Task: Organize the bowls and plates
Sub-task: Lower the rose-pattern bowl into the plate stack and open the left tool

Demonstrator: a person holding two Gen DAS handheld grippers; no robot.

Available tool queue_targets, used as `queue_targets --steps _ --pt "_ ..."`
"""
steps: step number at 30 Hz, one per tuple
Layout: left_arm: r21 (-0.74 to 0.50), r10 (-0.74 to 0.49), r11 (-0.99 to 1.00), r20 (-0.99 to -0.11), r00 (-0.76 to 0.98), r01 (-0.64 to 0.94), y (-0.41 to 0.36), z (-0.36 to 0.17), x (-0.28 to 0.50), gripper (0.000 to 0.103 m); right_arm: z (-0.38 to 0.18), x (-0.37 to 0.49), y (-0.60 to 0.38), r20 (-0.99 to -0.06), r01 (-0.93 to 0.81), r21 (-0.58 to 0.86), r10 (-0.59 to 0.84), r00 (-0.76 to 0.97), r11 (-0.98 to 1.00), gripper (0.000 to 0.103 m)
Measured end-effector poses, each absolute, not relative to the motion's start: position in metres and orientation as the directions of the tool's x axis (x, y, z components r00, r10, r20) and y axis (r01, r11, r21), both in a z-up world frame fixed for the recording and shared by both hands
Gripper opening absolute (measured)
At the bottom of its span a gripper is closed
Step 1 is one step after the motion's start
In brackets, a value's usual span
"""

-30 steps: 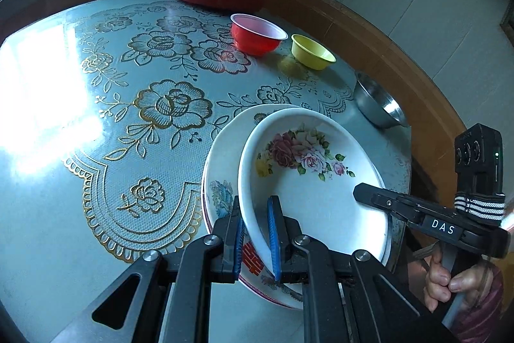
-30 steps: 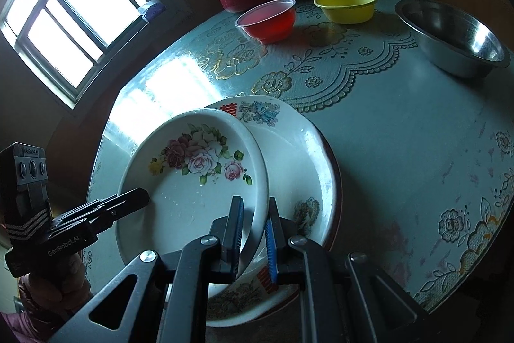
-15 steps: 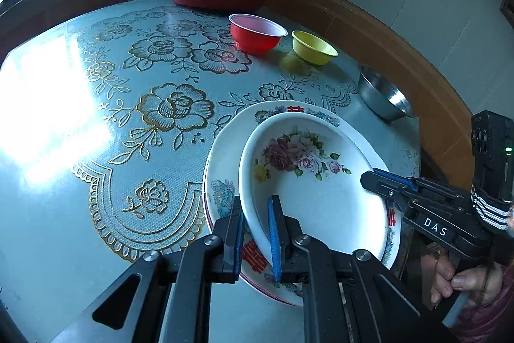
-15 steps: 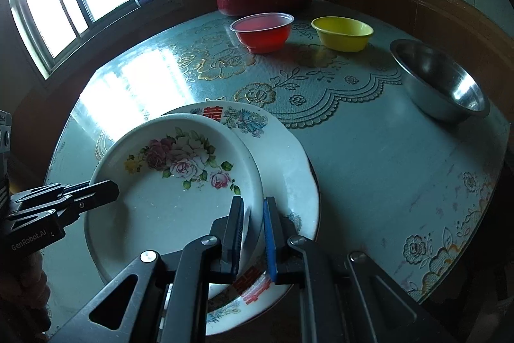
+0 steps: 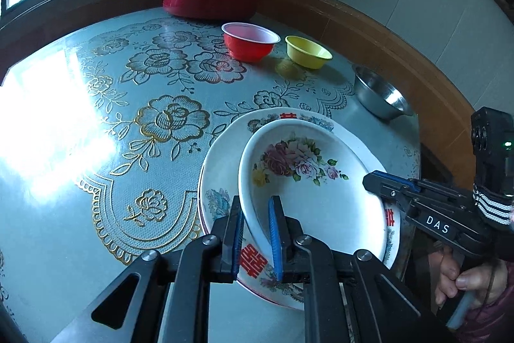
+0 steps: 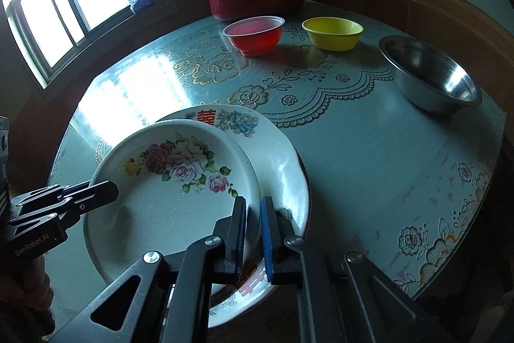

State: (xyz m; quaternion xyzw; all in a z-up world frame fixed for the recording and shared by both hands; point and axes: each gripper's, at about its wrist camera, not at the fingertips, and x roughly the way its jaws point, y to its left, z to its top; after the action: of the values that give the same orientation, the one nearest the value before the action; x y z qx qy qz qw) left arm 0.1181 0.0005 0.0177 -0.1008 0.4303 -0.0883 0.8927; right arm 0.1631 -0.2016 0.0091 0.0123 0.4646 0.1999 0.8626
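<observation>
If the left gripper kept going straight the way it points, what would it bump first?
The left gripper is already shut on the rim of the white rose-patterned plate. Pushed straight on, it would probably press that plate against the larger white plate with red characters beneath; depth is unclear.

Floral plate (image 5: pixel 308 182) lies on larger plate (image 5: pixel 221 169); three bowls (image 5: pixel 250 42) stand behind.

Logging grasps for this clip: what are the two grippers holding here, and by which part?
Both hold the rose-pattern plate by its rim: left gripper on one edge, right gripper on the opposite edge, fingers closed over it, above the larger plate.
</observation>
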Motion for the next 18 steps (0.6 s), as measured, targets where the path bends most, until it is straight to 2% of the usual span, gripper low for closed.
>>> queue_targets --steps 4,8,14,18 --pt "-0.209 -0.202 0.976 -0.781 0.591 0.058 -0.003 0.011 0.126 0.015 0.009 0.164 -0.201 -0.798 -0.306 0.224 0.354 0.488 0.925 0.008" --pt "-0.207 -0.233 0.972 -0.777 0.585 0.111 -0.009 0.013 0.121 0.019 0.011 0.160 -0.203 -0.796 -0.290 0.202 0.330 0.507 0.935 0.010" --pt "-0.169 -0.182 0.983 -0.780 0.599 0.077 -0.008 0.011 0.123 0.017 0.015 0.152 -0.210 -0.788 -0.279 0.247 0.360 0.499 0.928 0.011" --pt "-0.161 -0.211 0.977 -0.776 0.594 0.137 -0.016 0.012 0.119 0.017 0.024 0.140 -0.210 -0.764 -0.312 0.274 0.403 0.505 0.910 0.011"
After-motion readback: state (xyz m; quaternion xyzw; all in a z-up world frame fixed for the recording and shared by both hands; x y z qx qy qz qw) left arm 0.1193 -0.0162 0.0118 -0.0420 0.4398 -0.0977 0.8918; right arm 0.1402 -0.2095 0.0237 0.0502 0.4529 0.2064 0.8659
